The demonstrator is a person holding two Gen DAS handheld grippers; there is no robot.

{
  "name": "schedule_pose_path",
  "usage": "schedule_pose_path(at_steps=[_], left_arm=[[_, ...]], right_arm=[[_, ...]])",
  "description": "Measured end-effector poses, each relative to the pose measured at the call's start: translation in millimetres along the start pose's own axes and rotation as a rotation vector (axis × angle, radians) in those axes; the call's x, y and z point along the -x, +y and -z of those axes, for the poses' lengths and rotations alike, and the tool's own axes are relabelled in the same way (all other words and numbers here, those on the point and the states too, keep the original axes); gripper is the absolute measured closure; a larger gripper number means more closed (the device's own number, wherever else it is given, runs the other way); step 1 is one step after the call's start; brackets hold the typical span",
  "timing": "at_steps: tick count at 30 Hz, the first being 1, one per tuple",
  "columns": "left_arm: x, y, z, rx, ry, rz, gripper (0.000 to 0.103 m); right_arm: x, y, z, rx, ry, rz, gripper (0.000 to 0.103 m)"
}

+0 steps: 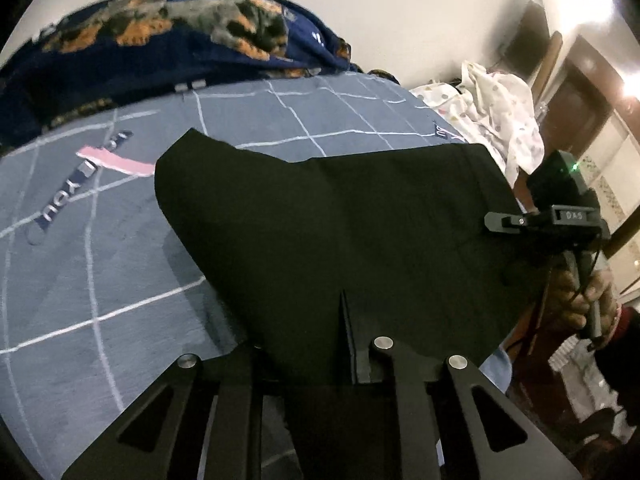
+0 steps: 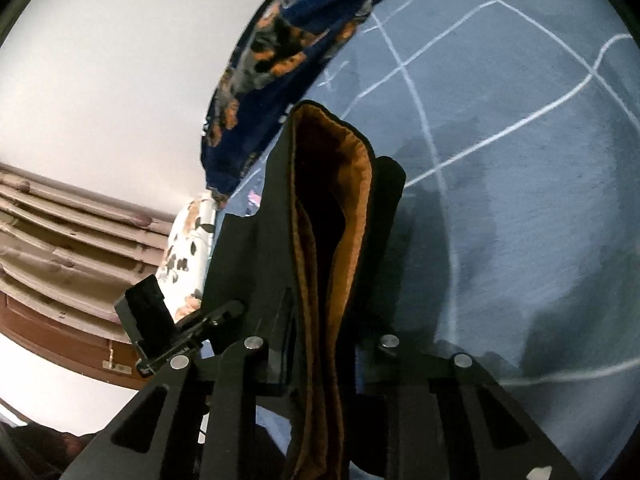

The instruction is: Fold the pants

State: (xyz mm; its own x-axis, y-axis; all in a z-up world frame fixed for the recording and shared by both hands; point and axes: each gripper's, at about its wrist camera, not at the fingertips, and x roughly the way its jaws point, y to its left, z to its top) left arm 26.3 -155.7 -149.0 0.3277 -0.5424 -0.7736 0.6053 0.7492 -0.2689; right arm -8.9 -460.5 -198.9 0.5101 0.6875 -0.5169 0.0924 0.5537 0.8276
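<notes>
1. Over the blue-grey checked bedsheet point(image 1: 100, 264) hang the black pants point(image 1: 340, 232), lifted between both tools — a dark sheet of cloth with the bed showing beneath it.
2. Near me, the left gripper point(image 1: 320, 344) is clamped on the cloth's lower edge, fabric running in between its fingers.
3. Across, the right gripper point(image 2: 320, 344) pinches the other end, where the pants' brown lining point(image 2: 336, 184) gapes open.
4. Beyond lie a navy patterned blanket point(image 1: 168, 52) and a white spotted garment point(image 1: 492, 120) — both well clear of the pants.
</notes>
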Motion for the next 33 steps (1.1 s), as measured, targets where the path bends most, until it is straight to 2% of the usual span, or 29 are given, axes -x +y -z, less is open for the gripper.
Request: schedule_pose_path(at_steps=[4,12,16,33], left_arm=[[14.3,2.1,0.9,0.002,-0.023,-0.030,0.086],[49.2,-1.6,6.9,-0.088,-0.072,-0.182,0.085],[58.6,4.8,6.4,-0.095,-0.080,-0.221,0.085],[79.5,33.3,-5.1,-0.081,-0.126,-0.294,0.086]], right_arm=[[-8.6,15.5,2.1,0.015,0.002,-0.023,0.082],[-34.8,41.0,2.4,0.026,0.021,-0.063,0.082],[-46.7,53.1,0.5,0.034,0.029,-0.071,0.082],[-80.7,81.7,-14.6,0.046,0.042,-0.094,0.082]])
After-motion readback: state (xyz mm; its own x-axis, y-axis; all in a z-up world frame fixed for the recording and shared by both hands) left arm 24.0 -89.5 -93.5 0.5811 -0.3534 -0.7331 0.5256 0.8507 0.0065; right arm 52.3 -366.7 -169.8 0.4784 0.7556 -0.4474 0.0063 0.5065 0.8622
